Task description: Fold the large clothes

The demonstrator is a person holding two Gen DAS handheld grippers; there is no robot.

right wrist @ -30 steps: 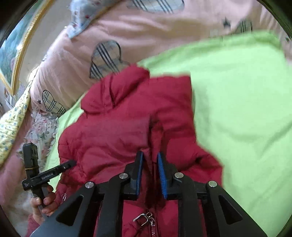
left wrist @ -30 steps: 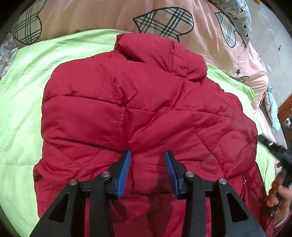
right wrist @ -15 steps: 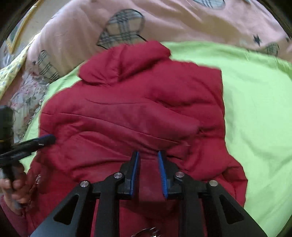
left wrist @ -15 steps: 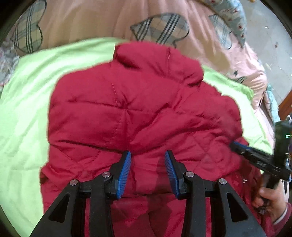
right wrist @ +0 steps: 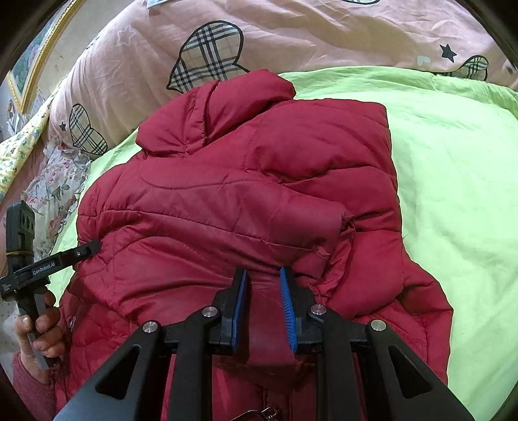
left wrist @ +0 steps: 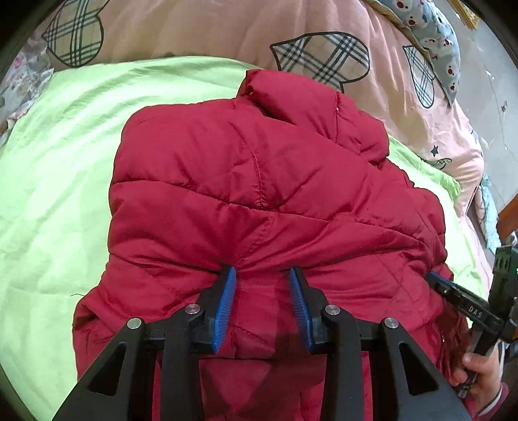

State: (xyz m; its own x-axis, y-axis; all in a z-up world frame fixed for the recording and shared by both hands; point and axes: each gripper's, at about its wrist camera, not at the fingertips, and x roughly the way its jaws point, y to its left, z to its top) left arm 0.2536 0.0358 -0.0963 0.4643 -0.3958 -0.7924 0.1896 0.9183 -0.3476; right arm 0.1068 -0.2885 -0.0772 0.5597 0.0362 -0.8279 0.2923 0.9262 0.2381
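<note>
- Now the red padded jacket lies doubled on the green sheet, collar toward the pink quilt; a second ago its lower part was up in the air.
- Right gripper: came down, narrow gap unchanged, a fold of jacket pinched between the pads.
- Left gripper: jaws closing slightly, a ridge of fabric bunched between them.
- Read: fold landed. Next is probably release, then smoothing or a second fold.
- Risk: puffy fill may spring back.
</note>
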